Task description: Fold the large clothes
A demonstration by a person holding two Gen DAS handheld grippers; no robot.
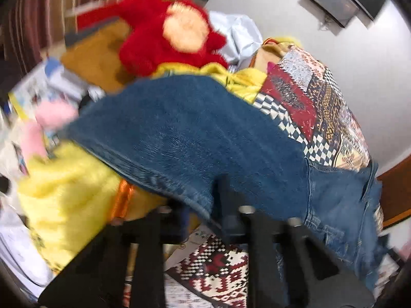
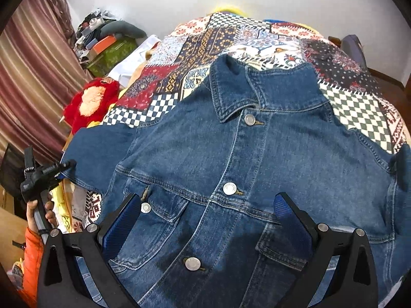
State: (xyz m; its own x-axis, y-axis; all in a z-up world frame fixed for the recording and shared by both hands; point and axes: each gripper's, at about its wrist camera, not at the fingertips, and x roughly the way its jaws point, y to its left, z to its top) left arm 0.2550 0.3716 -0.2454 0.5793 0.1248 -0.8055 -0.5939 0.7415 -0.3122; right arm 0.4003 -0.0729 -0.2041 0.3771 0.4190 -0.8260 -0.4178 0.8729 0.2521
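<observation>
While the denim jacket (image 2: 231,169) lies front-up and buttoned across the middle of the right wrist view, spread over a patchwork quilt (image 2: 257,38) that fills the upper half of that frame, its left sleeve (image 2: 97,151) stretches out toward the left edge. There, at lower left, the left gripper (image 2: 64,166) sits at the cuff, tilted, with a bare hand (image 2: 38,213) wrapped round its handle below and an orange cuff (image 2: 30,256) beneath that. A red plush toy (image 2: 92,102) rests just above the sleeve, beside striped curtains (image 2: 33,77).

From the left wrist view, blurred, the sleeve's blue cloth runs down between the black fingers (image 1: 223,205) at lower centre; the jaws are drawn close and pinch the denim edge. A yellow plush (image 1: 66,179) lies at lower left.

Further right, at the bottom of the right wrist view, the right gripper (image 2: 208,218) hangs over the jacket's chest pockets, its blue-padded fingers (image 2: 290,220) spread wide, holding nothing.
</observation>
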